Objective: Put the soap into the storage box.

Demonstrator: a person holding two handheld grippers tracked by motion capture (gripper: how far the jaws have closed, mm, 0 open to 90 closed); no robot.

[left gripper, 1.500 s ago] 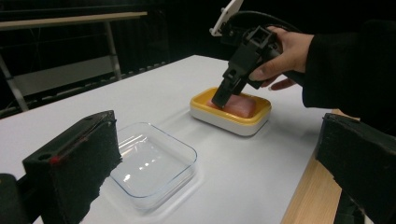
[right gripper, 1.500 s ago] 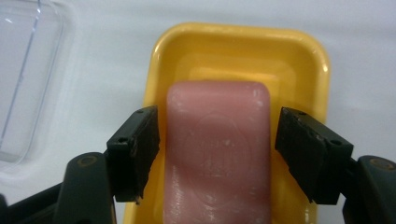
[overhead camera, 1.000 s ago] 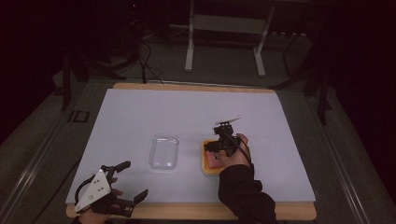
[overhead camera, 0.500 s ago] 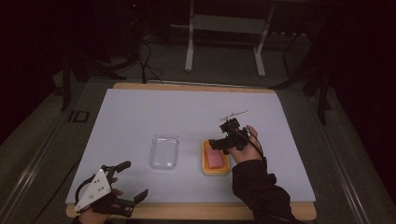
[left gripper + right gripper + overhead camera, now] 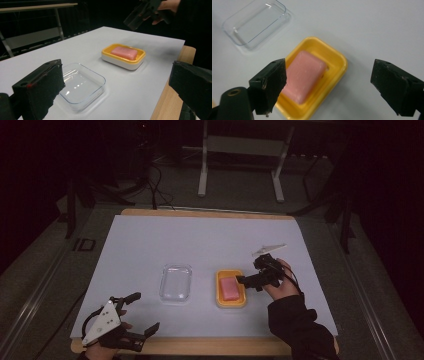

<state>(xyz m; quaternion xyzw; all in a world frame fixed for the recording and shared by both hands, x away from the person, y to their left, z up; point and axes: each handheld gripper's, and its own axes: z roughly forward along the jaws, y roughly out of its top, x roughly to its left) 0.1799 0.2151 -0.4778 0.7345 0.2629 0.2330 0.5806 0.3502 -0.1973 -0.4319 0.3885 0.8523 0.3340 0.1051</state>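
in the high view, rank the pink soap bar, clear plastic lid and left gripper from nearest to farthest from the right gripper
1. Pink soap bar, in the yellow soap dish, just left of the right gripper.
2. Clear plastic lid, farther left, mid-table.
3. Left gripper, at the table's near left corner.

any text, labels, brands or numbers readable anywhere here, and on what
"ID", or possibly "10": pale marks on the dark floor left of the table, too dim to be sure.
No print can be seen on the pink soap, the yellow dish or the clear lid.
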